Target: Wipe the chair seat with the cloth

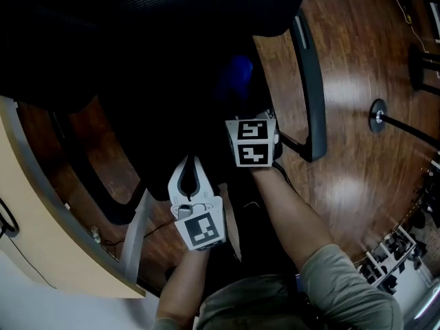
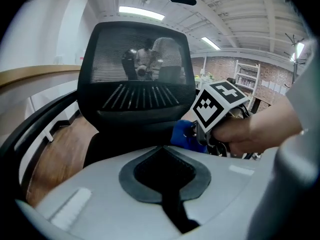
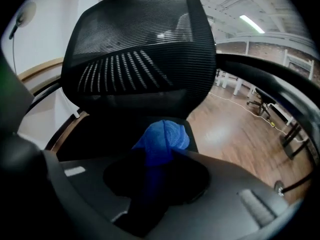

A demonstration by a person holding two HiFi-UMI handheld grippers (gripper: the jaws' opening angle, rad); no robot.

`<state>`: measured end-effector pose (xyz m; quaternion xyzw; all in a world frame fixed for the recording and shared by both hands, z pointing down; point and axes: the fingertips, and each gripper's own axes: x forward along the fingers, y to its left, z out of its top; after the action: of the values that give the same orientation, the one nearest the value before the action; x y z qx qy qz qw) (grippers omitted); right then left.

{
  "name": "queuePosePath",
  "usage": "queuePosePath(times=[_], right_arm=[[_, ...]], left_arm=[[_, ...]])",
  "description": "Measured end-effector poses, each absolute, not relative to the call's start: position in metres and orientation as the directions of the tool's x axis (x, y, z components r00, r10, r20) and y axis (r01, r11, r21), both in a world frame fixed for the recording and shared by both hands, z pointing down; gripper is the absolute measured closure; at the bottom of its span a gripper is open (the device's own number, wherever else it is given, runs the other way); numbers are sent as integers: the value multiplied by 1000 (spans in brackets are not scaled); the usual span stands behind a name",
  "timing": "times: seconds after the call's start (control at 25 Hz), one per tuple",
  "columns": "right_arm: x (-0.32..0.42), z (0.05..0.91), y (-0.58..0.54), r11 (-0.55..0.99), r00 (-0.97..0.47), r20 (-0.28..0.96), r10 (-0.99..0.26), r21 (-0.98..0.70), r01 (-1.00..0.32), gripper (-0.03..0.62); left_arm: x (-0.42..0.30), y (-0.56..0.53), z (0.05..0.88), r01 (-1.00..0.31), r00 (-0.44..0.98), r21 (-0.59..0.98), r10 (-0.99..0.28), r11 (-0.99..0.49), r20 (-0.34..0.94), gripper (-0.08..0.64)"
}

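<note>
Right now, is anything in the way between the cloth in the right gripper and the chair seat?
Nothing visible. The right gripper is clamped on the blue cloth just over the black chair seat, which looks bare, though dark. The left gripper, shut and empty, sits beside it, not under the cloth.

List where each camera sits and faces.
Head view: on the head, facing steeply down onto the chair; left tool, right tool and both forearms show.
Left tool view: on the left tool, facing the backrest; its shut jaws show.
Right tool view: on the right tool, facing the backrest; its jaws grip the cloth.
Shared: the left tool view shows the right tool with the cloth.
</note>
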<state>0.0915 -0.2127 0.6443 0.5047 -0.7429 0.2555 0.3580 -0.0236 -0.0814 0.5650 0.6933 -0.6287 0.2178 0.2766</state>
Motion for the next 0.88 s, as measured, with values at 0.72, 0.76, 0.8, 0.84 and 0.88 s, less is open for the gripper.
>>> queuePosePath(times=[0.72, 0.76, 0.8, 0.84, 0.88], right_arm=[[184, 685, -187, 131, -81, 842, -534, -12, -991, 495], [183, 686, -187, 135, -81, 842, -533, -10, -991, 495], [183, 686, -187, 136, -79, 842, -534, -6, -991, 495], [184, 685, -188, 136, -74, 840, -537, -1, -991, 495], [185, 683, -189, 135, -68, 837, -543, 7, -991, 495]], left_arm=[[13, -84, 592, -986, 167, 128, -727, -109, 666, 555], [12, -82, 593, -987, 161, 128, -727, -101, 667, 555], [10, -81, 594, -988, 154, 128, -729, -92, 667, 555], [8, -80, 593, -988, 147, 128, -731, -82, 666, 555], [5, -79, 592, -989, 139, 127, -734, -71, 665, 555]])
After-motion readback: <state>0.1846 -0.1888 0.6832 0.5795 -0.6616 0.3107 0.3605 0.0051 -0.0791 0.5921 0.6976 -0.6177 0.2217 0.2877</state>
